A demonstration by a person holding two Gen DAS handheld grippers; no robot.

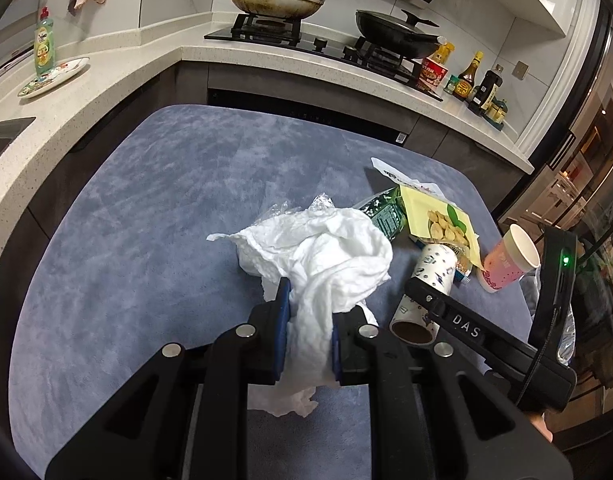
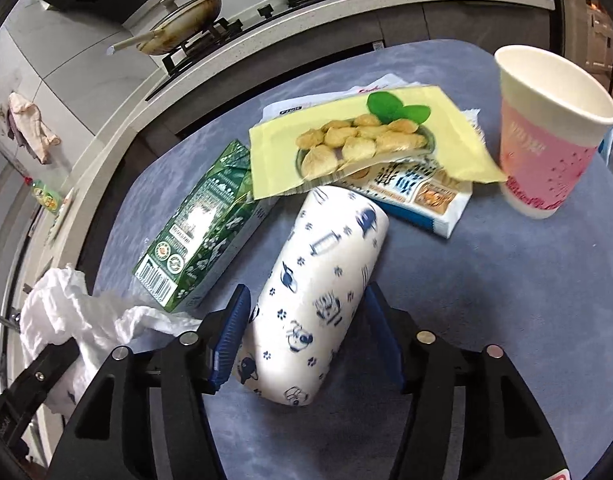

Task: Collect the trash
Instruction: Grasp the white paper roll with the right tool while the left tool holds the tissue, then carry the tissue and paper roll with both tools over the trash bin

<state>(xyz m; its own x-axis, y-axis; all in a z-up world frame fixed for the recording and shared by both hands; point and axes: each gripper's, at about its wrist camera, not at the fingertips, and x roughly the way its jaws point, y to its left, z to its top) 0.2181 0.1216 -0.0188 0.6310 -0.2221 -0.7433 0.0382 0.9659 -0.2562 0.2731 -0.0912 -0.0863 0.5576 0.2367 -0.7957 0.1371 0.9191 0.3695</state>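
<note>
My left gripper (image 1: 308, 312) is shut on a crumpled white tissue (image 1: 326, 256) over the blue table mat (image 1: 146, 220). My right gripper (image 2: 306, 320) is open, its jaws standing on either side of a white paper cup with blue prints (image 2: 314, 300) that lies on its side; a gap shows at the right pad. The same cup (image 1: 426, 292) shows in the left wrist view under the right gripper's body. Beyond it lie a green carton (image 2: 202, 232), a yellow snack bag (image 2: 366, 140) and a blue-white packet (image 2: 426, 200). A pink paper cup (image 2: 546, 140) stands upright at the right.
A kitchen counter (image 1: 106, 80) wraps the far and left sides, with a stove (image 1: 306, 40), two pans, sauce bottles (image 1: 474, 80), a plate and a detergent bottle (image 1: 44, 44). The mat's edge is close on the right, by a glass cabinet.
</note>
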